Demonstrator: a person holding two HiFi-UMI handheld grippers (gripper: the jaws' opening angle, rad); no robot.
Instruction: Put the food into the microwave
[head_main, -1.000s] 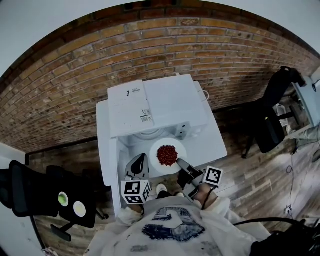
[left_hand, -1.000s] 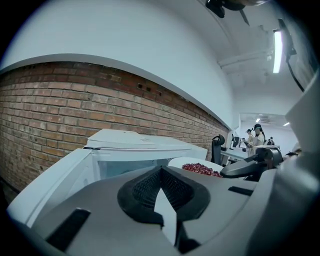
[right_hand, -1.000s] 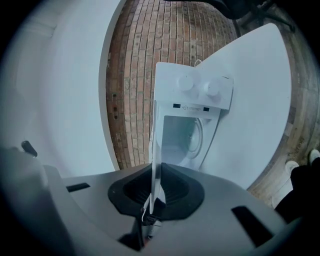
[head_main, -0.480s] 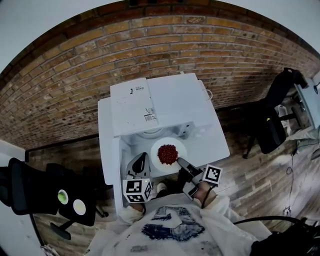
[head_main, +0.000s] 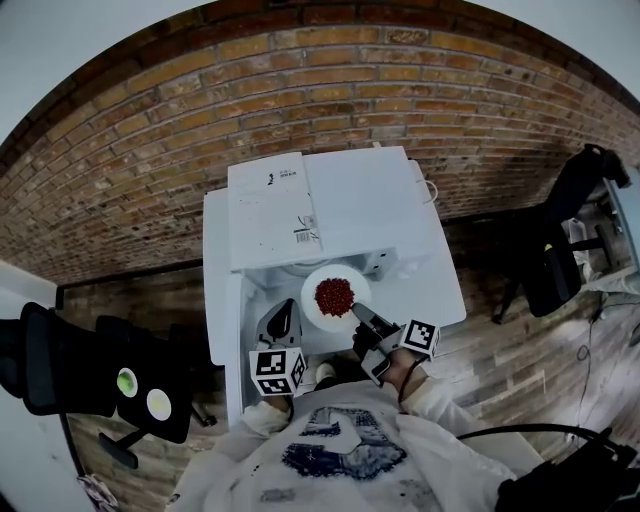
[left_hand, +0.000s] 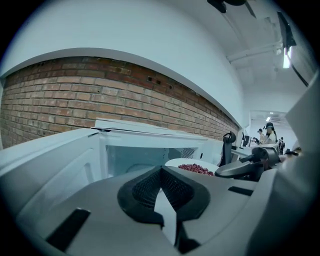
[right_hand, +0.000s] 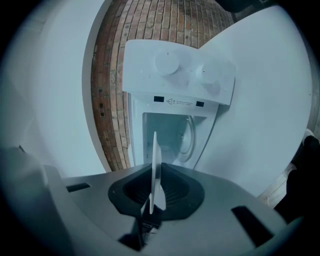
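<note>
Hiding most of its cavity from above, the open microwave (head_main: 330, 205) has at its mouth a white plate (head_main: 350, 278) of small dark-red food (head_main: 334, 296), rim pinched in the fingers of the right gripper (head_main: 358, 312); those of the left gripper (head_main: 286, 308) seem closed, empty.

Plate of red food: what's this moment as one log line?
right gripper: shut on plate rim | plate: at open microwave mouth | left gripper: shut, empty

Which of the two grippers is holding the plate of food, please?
The right gripper, shut on the rim of the white plate; the left gripper holds nothing.
</note>
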